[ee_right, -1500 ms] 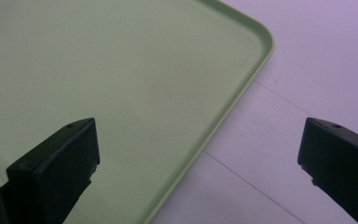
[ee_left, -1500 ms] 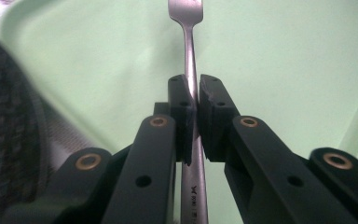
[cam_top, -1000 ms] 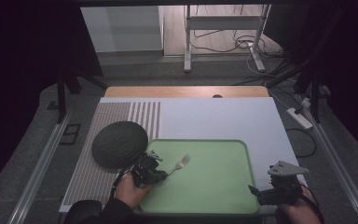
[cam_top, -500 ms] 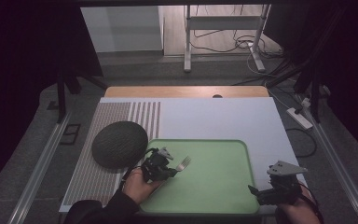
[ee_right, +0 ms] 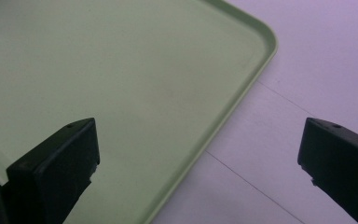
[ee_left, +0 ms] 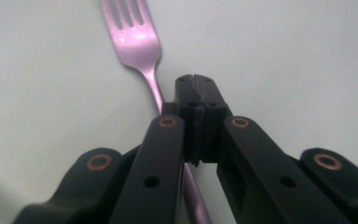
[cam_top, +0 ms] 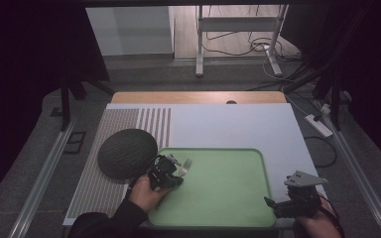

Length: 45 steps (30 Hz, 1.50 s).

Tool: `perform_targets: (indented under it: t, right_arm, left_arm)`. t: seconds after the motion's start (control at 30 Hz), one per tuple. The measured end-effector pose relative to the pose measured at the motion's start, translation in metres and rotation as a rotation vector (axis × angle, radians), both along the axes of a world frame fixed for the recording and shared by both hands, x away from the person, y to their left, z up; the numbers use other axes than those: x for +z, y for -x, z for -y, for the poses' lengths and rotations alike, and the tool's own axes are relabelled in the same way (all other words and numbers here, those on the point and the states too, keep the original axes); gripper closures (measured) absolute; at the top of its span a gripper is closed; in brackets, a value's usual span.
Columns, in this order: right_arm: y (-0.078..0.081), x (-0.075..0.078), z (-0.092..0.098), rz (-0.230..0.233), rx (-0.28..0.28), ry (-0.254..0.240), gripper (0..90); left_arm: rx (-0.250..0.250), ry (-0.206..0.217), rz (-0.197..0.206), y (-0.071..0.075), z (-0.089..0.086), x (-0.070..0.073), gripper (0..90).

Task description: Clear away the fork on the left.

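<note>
A: What's different from a second ago?

B: The left gripper (cam_top: 167, 171) has carried the fork (cam_top: 184, 166) further onto the tray (cam_top: 228, 198). A second back it sat at the tray's edge, about 9 o'clock; now it is a little inside, toward 10 o'clock, with the tines pointing off toward 1 o'clock.

A: Is the fork really held?

B: In the left gripper view the jaws are pressed together, tips meeting, and the fork (ee_left: 140, 46) runs beside and under them. The handle passes below the left jaw, so I cannot tell whether it is pinched or only lying alongside. Since it travelled with the gripper, I judge it gripped lower down.

A: And the right gripper?

B: The right gripper (cam_top: 297, 196) has stayed at the tray's 4 o'clock corner, jaws wide with nothing between them. Its own view looks down on the tray (ee_right: 121, 70) rim and the white table (ee_right: 307, 70).

A: The dark bowl?

B: The bowl (cam_top: 127, 152) rests upside down at 9 o'clock, just beside the tray, unmoved.

A: So what does it mean?

B: Likely the fork is being laid on the tray; release looks like the next step.
</note>
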State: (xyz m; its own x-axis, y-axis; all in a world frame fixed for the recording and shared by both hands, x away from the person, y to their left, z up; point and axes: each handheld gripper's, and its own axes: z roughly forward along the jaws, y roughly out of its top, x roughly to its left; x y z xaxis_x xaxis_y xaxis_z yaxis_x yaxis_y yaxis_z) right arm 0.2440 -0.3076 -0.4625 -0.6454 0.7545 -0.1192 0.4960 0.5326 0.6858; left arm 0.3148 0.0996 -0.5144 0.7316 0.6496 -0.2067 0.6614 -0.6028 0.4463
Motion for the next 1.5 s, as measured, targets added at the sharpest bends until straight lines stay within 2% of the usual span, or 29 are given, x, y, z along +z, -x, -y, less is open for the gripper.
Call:
perform_targets:
  t: [0.43, 0.6, 0.7, 0.8, 1.1, 1.37, 1.5]
  right_arm:
    - [0.0, 0.0, 0.0, 0.0, 0.003, 0.001, 0.0]
    - [0.0, 0.0, -0.001, 0.0, 0.003, 0.003, 0.0]
    - [0.0, 0.0, -0.001, 0.0, 0.003, 0.002, 0.0]
    - [0.0, 0.0, 0.0, 0.0, 0.004, -0.001, 0.0]
    - [0.0, 0.0, -0.001, 0.001, 0.005, 0.002, 0.0]
    - [0.0, 0.0, -0.001, 0.0, 0.005, 0.004, 0.0]
    - [0.0, 0.0, -0.001, 0.0, 0.006, 0.005, 0.0]
  left_arm:
    - [0.092, -0.03, -0.03, -0.007, -0.034, 0.001, 88.1]
    - [0.098, -0.022, -0.038, -0.007, -0.036, 0.001, 87.2]
    - [0.096, 0.003, -0.058, -0.007, -0.036, 0.001, 83.3]
    - [0.107, 0.03, -0.053, -0.006, -0.038, 0.004, 77.3]
    - [0.091, 0.096, 0.032, -0.003, -0.044, 0.014, 54.4]
    - [0.089, 0.111, 0.072, -0.003, -0.048, 0.015, 30.4]
    - [0.086, 0.105, 0.096, -0.002, -0.05, 0.016, 20.2]
